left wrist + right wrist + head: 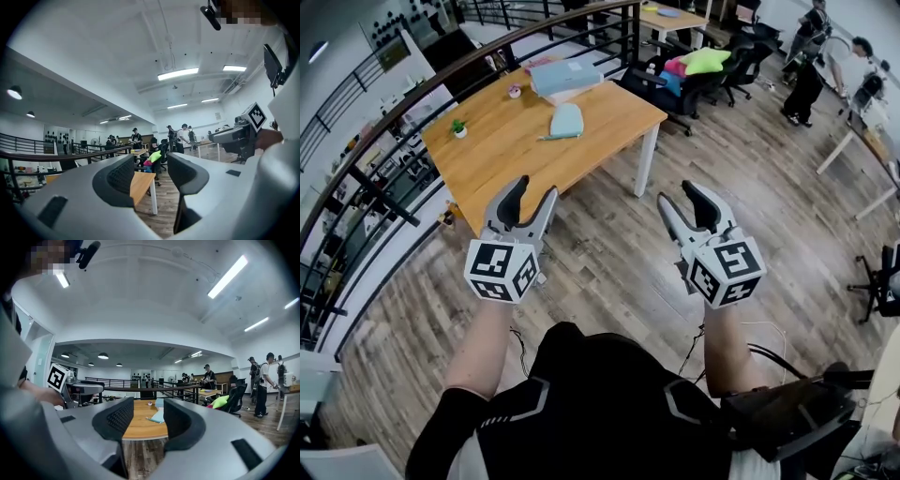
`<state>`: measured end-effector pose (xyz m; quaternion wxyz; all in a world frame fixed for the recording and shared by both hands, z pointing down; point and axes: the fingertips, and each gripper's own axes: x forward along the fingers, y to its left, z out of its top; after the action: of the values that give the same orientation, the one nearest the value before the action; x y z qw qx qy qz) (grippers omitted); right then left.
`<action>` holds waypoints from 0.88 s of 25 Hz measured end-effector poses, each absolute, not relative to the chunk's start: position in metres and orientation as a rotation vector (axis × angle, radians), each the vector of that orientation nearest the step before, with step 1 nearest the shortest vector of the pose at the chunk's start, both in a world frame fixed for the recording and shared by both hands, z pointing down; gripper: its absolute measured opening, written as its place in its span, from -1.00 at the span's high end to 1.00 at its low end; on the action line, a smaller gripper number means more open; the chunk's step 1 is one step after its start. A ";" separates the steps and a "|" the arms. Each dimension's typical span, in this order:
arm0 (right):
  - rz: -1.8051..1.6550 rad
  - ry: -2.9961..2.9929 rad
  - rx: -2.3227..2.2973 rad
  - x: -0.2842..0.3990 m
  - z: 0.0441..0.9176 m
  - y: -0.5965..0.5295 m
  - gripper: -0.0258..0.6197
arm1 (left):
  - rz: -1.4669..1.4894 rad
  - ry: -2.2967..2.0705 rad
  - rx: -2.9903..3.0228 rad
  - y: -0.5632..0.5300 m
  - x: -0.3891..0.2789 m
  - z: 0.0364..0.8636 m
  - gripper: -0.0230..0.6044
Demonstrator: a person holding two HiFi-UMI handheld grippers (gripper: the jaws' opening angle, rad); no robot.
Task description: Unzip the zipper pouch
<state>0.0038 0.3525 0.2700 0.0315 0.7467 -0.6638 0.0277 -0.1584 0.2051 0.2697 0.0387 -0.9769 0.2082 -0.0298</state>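
The light-blue zipper pouch [567, 120] lies flat on the wooden table [502, 159], well ahead of both grippers. In the right gripper view the pouch [157, 416] shows small and far off between the jaws, on the table [140, 426]. My left gripper [532, 193] is held in the air over the floor near the table's front edge, open and empty. My right gripper [681, 195] hovers beside it to the right, also open and empty. The left gripper view looks past the open left gripper [151, 169] at the table's corner [141, 183].
A blue-grey stack [565, 75], a small potted plant [459, 127] and a small pink thing [515, 91] share the table. A curved black railing [389, 183] runs along the left. Office chairs with a green cushion [705, 60] and people [806, 70] stand beyond.
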 end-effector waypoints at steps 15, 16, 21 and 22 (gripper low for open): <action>0.123 -2.022 2.235 0.059 0.298 0.258 0.26 | -0.115 0.609 -3.016 0.115 -0.096 0.301 0.18; 0.130 -2.020 2.231 0.062 0.300 0.246 0.26 | -0.111 0.602 -3.019 0.103 -0.092 0.304 0.18; 0.159 -2.010 2.192 0.077 0.307 0.176 0.26 | -0.106 0.577 -3.029 0.035 -0.072 0.313 0.18; 0.174 -2.010 2.186 0.079 0.310 0.163 0.26 | -0.119 0.572 -3.037 0.023 -0.068 0.316 0.18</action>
<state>0.0794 0.1629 0.3099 0.0836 0.7323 -0.6733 0.0582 -0.0685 0.0228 0.3164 0.0244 -0.9817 0.1848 -0.0385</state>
